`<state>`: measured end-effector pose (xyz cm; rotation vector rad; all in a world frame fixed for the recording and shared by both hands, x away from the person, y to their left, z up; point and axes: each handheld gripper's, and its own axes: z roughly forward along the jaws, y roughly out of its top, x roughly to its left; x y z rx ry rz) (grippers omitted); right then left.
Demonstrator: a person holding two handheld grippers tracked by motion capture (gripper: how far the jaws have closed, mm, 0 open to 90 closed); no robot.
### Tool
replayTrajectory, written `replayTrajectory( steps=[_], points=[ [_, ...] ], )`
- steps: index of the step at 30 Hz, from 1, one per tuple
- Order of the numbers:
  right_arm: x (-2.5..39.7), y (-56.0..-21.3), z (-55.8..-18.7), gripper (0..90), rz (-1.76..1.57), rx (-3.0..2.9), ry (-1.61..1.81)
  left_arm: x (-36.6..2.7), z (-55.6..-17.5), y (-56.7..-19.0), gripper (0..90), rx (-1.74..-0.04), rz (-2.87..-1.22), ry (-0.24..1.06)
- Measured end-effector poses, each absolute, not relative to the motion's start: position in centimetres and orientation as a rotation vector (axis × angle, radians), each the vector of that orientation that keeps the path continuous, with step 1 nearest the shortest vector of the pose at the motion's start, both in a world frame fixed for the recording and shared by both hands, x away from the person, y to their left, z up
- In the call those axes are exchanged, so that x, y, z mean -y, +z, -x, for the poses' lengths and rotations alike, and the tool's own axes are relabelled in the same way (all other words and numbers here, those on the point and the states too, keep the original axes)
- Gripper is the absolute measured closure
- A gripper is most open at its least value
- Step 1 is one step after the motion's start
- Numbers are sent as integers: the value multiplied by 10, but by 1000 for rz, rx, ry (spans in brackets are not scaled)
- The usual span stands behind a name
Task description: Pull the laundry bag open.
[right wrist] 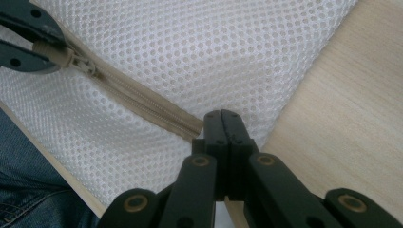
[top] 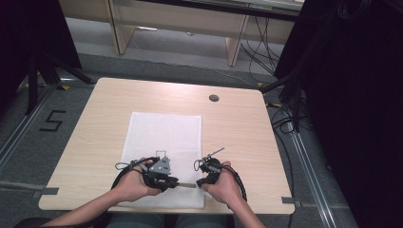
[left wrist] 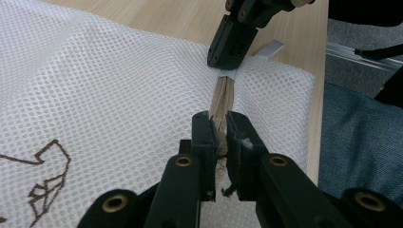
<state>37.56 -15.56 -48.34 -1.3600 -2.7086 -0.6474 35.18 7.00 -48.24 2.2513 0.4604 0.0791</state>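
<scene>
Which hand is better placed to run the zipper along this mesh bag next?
Left, probably: its tongs pinch the zipper pull, while the right tongs clamp the zipper's far end on the mesh bag, anchoring it.

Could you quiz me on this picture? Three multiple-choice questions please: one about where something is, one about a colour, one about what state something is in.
1. Where on the table does the mesh bag lie?
A. At the far edge, by the round hole
B. Left of the middle, reaching the near edge
C. On the floor beside it

2. What colour is the bag's zipper?
A. Beige
B. Bright red
C. Black

3. What are the left tongs doing?
A. Hanging wide open above the bag
C. Lying on the bare wood
B. Closed on the zipper's pull end

Answers:
1 B: the high view shows the white bag left of centre, running to the edge by the person's hands.
2 A: the right gripper view shows a beige tape and teeth against white mesh.
3 B: the left gripper view shows the jaws pinching the beige piece, while the right tongs clamp the zipper's other end.
</scene>
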Motion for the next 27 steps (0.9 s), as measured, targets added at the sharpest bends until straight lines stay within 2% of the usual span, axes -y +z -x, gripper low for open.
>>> replayTrajectory(
  steps=[27],
  points=[
    [155,-483,-375,900,1377,2700,-641,-75,-350,-482,820,-468,-2249,66]
  ],
)
